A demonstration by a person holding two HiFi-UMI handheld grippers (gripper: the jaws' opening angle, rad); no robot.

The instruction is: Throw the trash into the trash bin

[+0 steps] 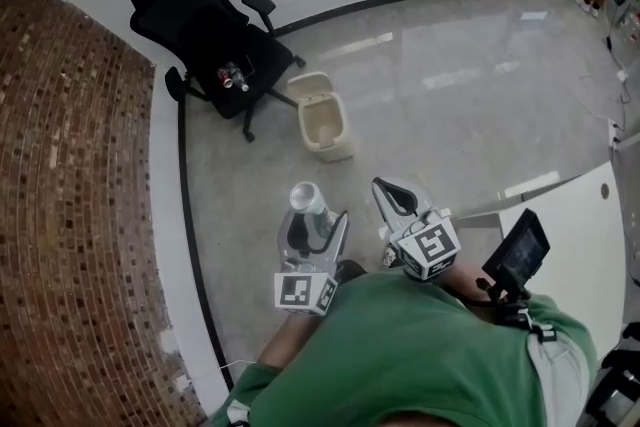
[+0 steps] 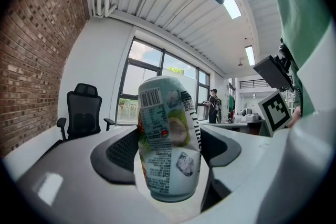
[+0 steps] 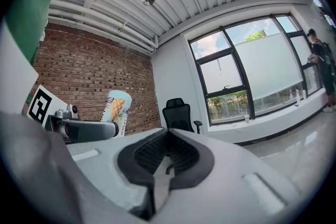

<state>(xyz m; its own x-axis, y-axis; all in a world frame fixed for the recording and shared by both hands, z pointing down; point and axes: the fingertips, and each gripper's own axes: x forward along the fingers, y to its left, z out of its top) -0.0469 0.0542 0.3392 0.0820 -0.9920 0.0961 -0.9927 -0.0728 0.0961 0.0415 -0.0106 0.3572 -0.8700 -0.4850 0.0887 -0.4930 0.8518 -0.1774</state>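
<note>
The first part of the task is done: a drink can (image 2: 168, 139) is clenched upright between the jaws of the left gripper (image 1: 316, 221) and is carried above the floor. The drop is not yet made. The beige trash bin (image 1: 338, 150), lid thrown back, stands well apart at 12 o'clock from the can, and nothing can be made out inside it. At 10 o'clock from the bin an office chair (image 1: 205, 25) is seen, with a few small items (image 1: 233, 76) on its seat (possibly bottles, too small to tell), so more trash may be left. The right gripper (image 3: 167, 155) is pressed closed, with nothing between its jaws.

On the can a barcode, blocks of fine print and pictures of a halved coconut and ice cubes are shown. Large lettering runs down one side, but it is turned away and no brand name can be read.
</note>
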